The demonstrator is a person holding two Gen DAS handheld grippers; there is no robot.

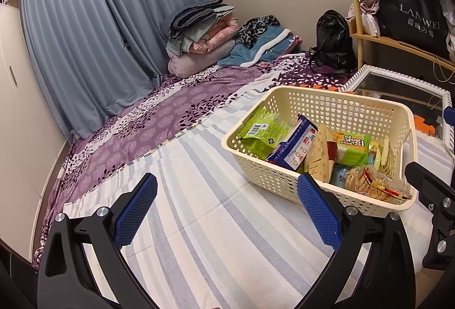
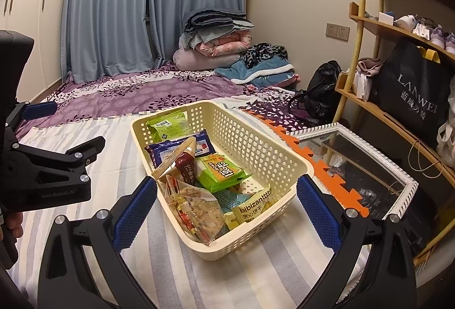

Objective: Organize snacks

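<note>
A cream perforated basket (image 1: 287, 98) (image 2: 256, 147) stands on the striped bedsheet and holds several snack packs. Among them are a green pouch (image 1: 264, 130) (image 2: 167, 124), a blue wafer pack (image 1: 295, 147) (image 2: 170, 149), a green-orange pack (image 1: 352, 147) (image 2: 219, 172), a clear bag of rice crackers (image 1: 369, 181) (image 2: 196, 209) and a yellow bibizan pack (image 2: 253, 209). My left gripper (image 1: 227, 209) hangs open over bare sheet, just left of the basket's near corner. My right gripper (image 2: 227, 212) is open above the basket's near end, nothing between its fingers. The left gripper's body (image 2: 45, 167) shows at the left.
The bed (image 1: 148, 124) carries a purple floral cover, folded blankets (image 1: 199, 36) and a black backpack (image 1: 332, 41) by the wall. A white-framed glass table (image 2: 369, 164) and an orange foam mat (image 2: 327, 175) lie right of the basket. Wooden shelves (image 2: 398, 33) hold a black bag.
</note>
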